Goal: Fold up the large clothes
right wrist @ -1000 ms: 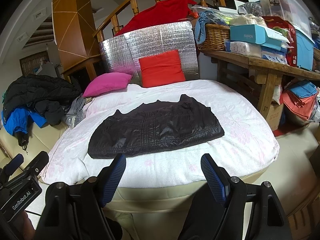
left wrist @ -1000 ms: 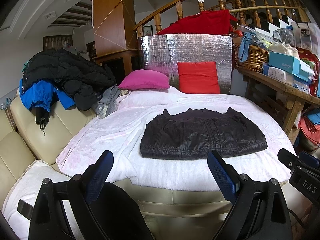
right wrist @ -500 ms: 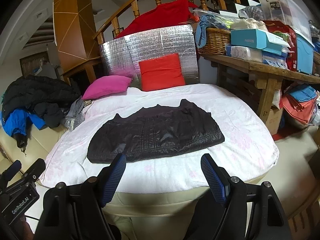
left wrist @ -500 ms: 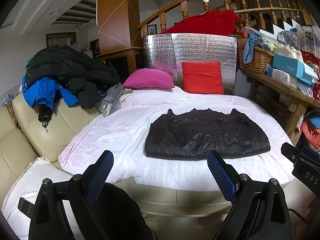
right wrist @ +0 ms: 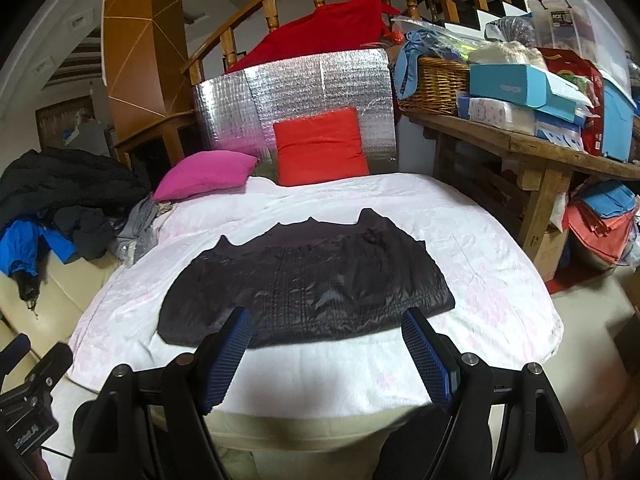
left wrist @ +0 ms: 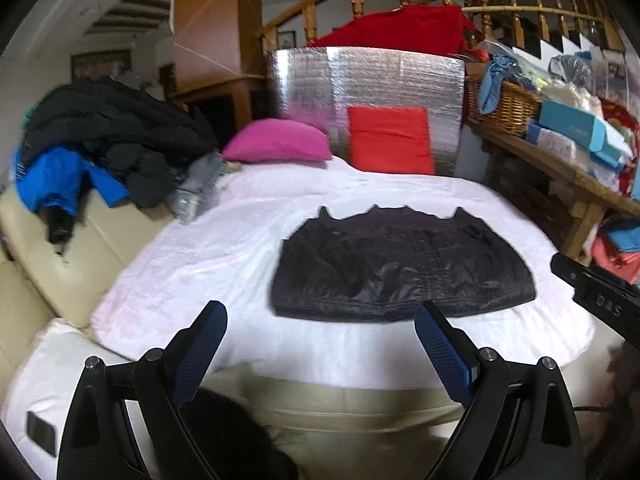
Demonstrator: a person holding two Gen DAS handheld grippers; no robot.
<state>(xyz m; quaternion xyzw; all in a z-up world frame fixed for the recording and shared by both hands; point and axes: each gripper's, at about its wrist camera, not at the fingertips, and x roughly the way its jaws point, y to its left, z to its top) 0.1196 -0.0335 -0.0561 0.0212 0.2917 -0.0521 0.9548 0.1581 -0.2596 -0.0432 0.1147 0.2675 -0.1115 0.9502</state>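
Observation:
A black quilted jacket [left wrist: 400, 268] lies folded flat on a white and pink blanket [left wrist: 224, 256] that covers a round cushion. It also shows in the right wrist view [right wrist: 308, 280]. My left gripper [left wrist: 320, 316] is open and empty, held in front of the jacket's near edge, short of the blanket. My right gripper [right wrist: 328, 320] is open and empty, its fingertips over the jacket's near edge in the view, apart from it. The right gripper's body shows at the right edge of the left wrist view [left wrist: 600, 300].
A pile of dark and blue coats [left wrist: 92, 148] lies on the cream sofa [left wrist: 52, 264] at the left. A pink cushion [left wrist: 276, 146] and a red cushion [left wrist: 390, 140] stand at the back. A cluttered wooden table [right wrist: 532, 152] stands at the right.
Both grippers have moved forward toward the cushion, so the jacket looks larger and nearer. Both stay open. The jacket has not moved.

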